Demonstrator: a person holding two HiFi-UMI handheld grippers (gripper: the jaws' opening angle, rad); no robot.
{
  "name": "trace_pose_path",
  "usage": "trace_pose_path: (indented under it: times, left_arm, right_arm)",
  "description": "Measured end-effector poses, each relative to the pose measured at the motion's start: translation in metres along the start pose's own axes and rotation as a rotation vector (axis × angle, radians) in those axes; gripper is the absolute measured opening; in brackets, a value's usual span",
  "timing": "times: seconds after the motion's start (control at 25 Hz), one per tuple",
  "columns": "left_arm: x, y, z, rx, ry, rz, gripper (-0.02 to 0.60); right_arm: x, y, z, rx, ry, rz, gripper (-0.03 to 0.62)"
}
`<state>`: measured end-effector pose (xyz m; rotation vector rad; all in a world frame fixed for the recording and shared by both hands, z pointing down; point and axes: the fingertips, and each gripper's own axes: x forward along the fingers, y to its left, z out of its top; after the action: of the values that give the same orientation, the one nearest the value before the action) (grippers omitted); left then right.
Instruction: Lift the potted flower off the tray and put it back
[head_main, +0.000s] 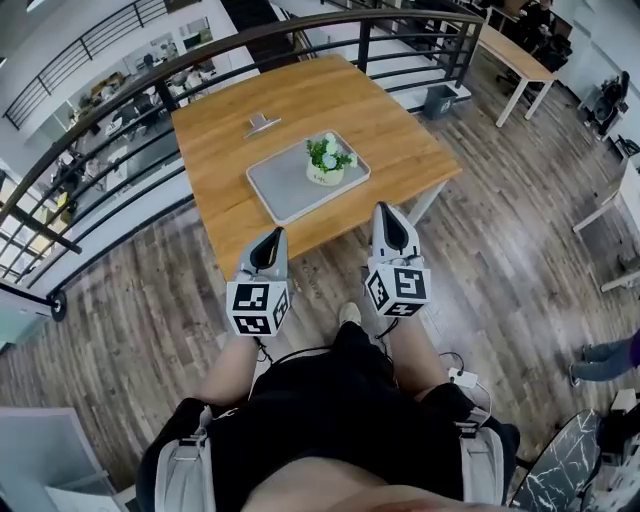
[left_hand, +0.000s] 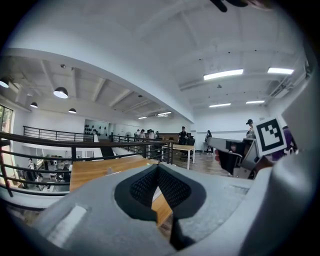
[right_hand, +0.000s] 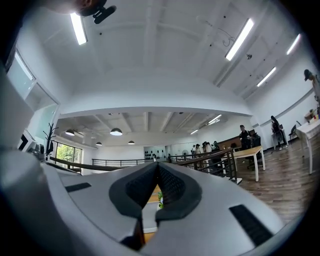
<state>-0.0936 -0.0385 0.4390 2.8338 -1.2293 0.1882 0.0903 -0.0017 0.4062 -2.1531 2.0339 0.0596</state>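
Head view: potted flower (head_main: 327, 160) stands upright on the grey tray (head_main: 285, 190), toward the tray's far right corner. The tray sits on the wooden table (head_main: 230, 120). A small grey stand (head_main: 262, 123) is beyond the tray, apart from it. My left tongs (head_main: 270, 237) and right tongs (head_main: 389, 217) are both on the near side of the tray, off the table edge and well apart from the tray, touching nothing. Left gripper view: left tongs (left_hand: 157, 167) are pinched together at the tips and empty, with the table (left_hand: 95, 170) behind them. Right gripper view: right tongs (right_hand: 157, 165) are closed tip to tip, also empty. Through the slit under the tips I see a bit of the potted flower (right_hand: 160, 200) on the tray (right_hand: 150, 214), far ahead and not between the pads.
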Motion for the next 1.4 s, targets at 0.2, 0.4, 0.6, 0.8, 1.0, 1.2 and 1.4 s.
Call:
trace_pose_path:
  times: [0.2,0.4,0.6,0.8,1.0,1.2,1.4]
  left_arm:
    - [0.084,0.003,0.019,0.004,0.022,0.023,0.015]
    - [0.16,0.0,0.048,0.004,-0.004,0.042,0.015]
    - [0.199,0.01,0.057,-0.01,0.005,0.079,0.015]
    - [0.217,0.036,0.051,-0.002,0.032,0.103,0.015]
    - [0.228,0.062,0.057,-0.009,0.024,0.134,0.015]
    - [0.225,0.085,0.05,-0.027,0.033,0.173,0.015]
    - [0.221,0.103,0.042,-0.041,0.042,0.211,0.015]
  right_arm:
    - [0.075,-0.048,0.003,0.009,0.007,0.037,-0.003]
    - [0.14,-0.091,0.012,0.005,0.002,0.085,-0.003]
    - [0.19,-0.114,0.014,0.004,0.005,0.117,-0.003]
    - [0.224,-0.11,0.013,0.013,-0.013,0.133,-0.002]
    - [0.255,-0.103,0.018,0.025,-0.049,0.158,-0.002]
    - [0.278,-0.075,0.027,0.057,-0.119,0.273,0.278]
    - [0.299,-0.041,0.014,-0.012,-0.069,0.361,0.483]
